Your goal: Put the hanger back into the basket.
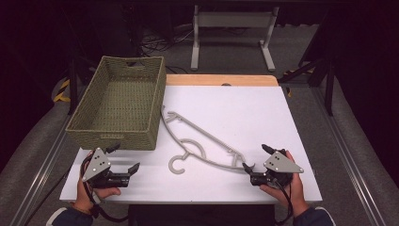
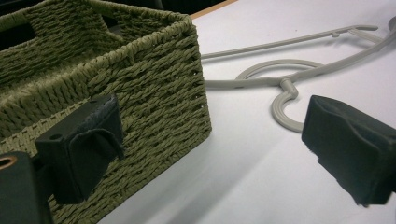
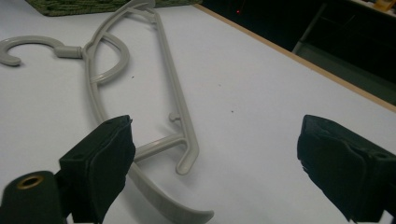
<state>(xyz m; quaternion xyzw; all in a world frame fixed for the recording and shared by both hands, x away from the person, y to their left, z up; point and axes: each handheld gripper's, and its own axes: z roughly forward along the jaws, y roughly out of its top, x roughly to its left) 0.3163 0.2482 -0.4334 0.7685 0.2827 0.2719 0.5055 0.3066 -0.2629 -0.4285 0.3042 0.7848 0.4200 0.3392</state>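
A white tabletop (image 1: 244, 113) carries a green woven basket (image 1: 117, 101) at its far left corner, one long side running along the left edge and its near end wall reaching roughly to the middle of that edge. The basket looks empty inside, with a handle slot cut in the far end wall. Just beside its right wall a grey plastic hanger (image 1: 202, 141) lies flat, stretched diagonally from the basket's right side toward the near right part of the tabletop, its hook curling toward the near edge around the middle.

The left claw (image 1: 123, 160) is held by a hand (image 1: 94, 190) near the near left corner, low over the surface just in front of the basket's near end wall; its jaws stand wide apart and grip nothing. In the left gripper view the basket (image 2: 116, 93) fills the space behind the left jaw, and the hanger's hook (image 2: 285, 105) lies beyond the gap (close to the right jaw).

The right claw (image 1: 254, 157) is held near the near right corner, jaws spread wide and empty, with the hanger's near end (image 3: 182, 154) lying on the surface between them, nearer the left jaw.
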